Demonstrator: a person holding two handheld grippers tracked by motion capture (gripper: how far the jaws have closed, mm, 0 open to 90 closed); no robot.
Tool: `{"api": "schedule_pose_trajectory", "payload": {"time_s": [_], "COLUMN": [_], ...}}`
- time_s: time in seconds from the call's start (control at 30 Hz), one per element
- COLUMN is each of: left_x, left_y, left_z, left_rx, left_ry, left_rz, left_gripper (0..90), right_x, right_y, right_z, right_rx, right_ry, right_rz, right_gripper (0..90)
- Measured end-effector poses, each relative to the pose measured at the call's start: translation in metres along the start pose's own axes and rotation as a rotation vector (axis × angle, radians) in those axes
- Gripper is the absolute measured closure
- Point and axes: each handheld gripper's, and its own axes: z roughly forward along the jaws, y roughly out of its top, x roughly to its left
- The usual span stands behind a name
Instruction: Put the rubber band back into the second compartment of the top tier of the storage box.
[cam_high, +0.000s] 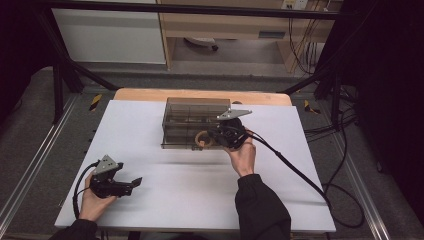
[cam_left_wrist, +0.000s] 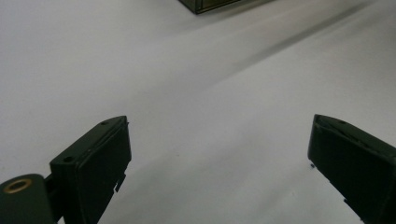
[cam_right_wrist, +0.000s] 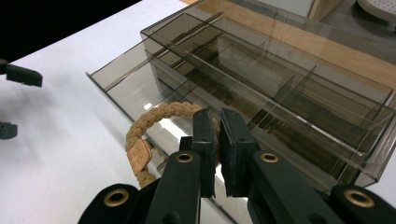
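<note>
White sheeting covers the worktop (cam_high: 165, 200), with a strip of bare wood showing along its far edge. Nearest the person, at the front left corner, the left hand (cam_high: 92, 202) holds the left claw (cam_high: 135, 182) low over the sheet, its grey three-cornered plate on top and a black cable looping off to the side. In the left gripper view its two black jaws stand wide apart, released, with bare white surface between them and a corner of the smoked box just visible far ahead.

Farther in and to the right, a dark sleeve (cam_high: 260, 207) leads up to the right hand (cam_high: 243, 155), which carries the right claw (cam_right_wrist: 217, 144) at the front edge of a smoked clear plastic organiser box (cam_right_wrist: 299, 88). A thick black cable (cam_high: 295, 170) trails from it back across the sheet and off the right side. In the right gripper view the jaws are clenched close together on a tan braided bracelet (cam_right_wrist: 161, 119), pinching one side of the loop; the rest of the ring arcs out to the left, carrying a small tan tag. The bracelet sits at the near front of the box, by its lower open tray.

The box has stepped tiers split by thin dividers into long compartments. Beyond the worktop lie grey floor, black frame legs and pale wooden furniture.
</note>
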Motion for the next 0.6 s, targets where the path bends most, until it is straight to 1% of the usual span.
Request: {"api": "schedule_pose_trajectory", "payload": {"time_s": [0.23,0.47,0.6], "left_x": [0.0,0.0,0.0], "left_y": [0.0,0.0,0.0], "left_z": [0.0,0.0,0.0], "left_rx": [0.001,0.002,0.001], "left_ry": [-0.001,-0.002,-0.003], "left_rz": [0.0,0.0,-0.001], "left_gripper": [5.3,5.3,5.3], "right_x": [-0.004,-0.006,-0.007], "right_y": [0.004,0.009,0.009], "right_z": [0.005,0.013,0.018], "right_rx": [-0.006,-0.004,-0.003], "right_ry": [-0.008,-0.012,-0.015], "right_rz": [0.01,0.008,0.015], "right_gripper": [85.2,85.2,85.2]}}
